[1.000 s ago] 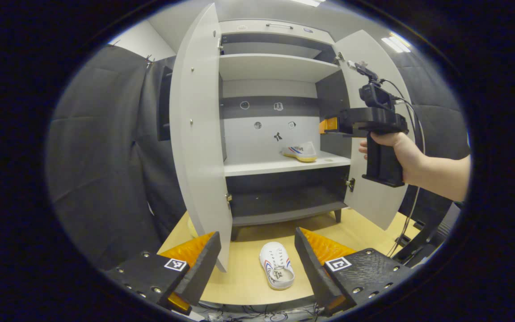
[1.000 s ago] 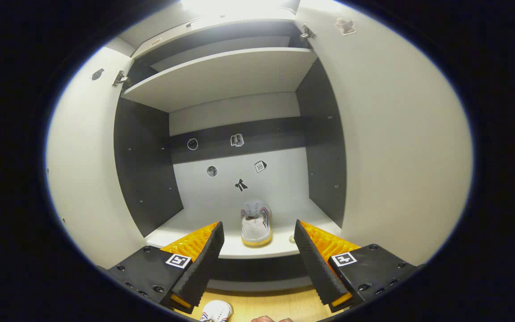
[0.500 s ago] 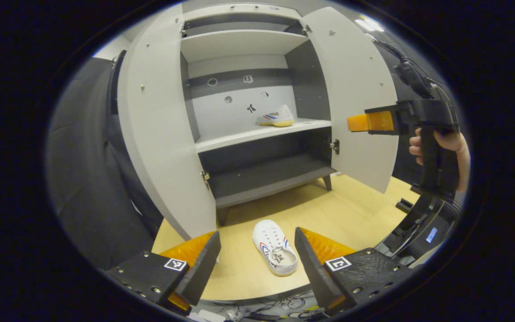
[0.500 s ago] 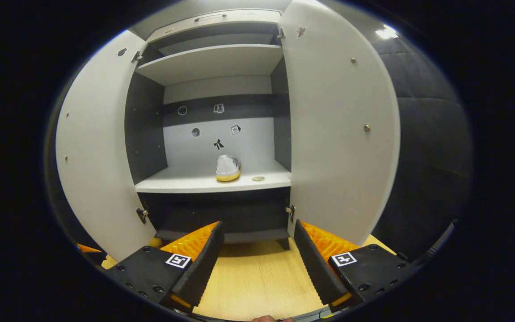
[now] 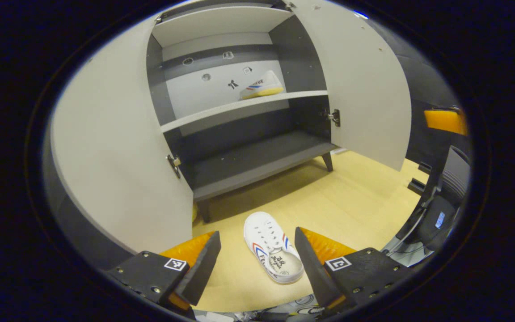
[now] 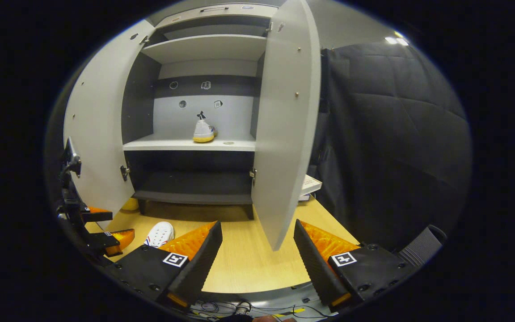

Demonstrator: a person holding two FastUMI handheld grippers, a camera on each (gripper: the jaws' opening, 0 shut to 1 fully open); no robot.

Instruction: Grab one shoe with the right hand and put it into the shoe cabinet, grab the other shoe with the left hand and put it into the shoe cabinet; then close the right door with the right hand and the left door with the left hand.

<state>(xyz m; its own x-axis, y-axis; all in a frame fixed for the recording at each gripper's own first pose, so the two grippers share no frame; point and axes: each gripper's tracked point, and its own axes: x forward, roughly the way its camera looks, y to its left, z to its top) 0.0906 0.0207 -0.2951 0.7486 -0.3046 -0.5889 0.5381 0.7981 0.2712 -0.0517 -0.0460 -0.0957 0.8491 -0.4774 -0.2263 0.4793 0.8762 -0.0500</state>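
The shoe cabinet [image 5: 257, 161] stands with both doors swung open. One white shoe [image 5: 261, 86] with a yellow sole rests on its middle shelf [image 6: 204, 131]. The other white shoe [image 5: 272, 246] lies on the wooden floor in front of the cabinet. My left gripper [image 5: 257, 264] hovers open just above and behind it, the shoe's heel close to the right-hand finger. My right gripper [image 6: 257, 259] is open and empty, back from the cabinet, facing the edge of the right door [image 6: 286, 129]. The right gripper view has the floor shoe [image 6: 160, 233] beside the left gripper [image 6: 105, 230].
The left door [image 5: 119, 152] stands wide beside my left gripper. A yellow object [image 6: 130, 204] sits under that door near the cabinet leg. A flat box [image 6: 310, 183] lies behind the right door. Black cloth wall [image 6: 396, 134] on the right; cables [image 6: 239, 307] along the front edge.
My left gripper has dropped and closed in on the floor shoe. My right gripper has pulled back out of the cabinet and off to the right, leaving the first shoe on the shelf.
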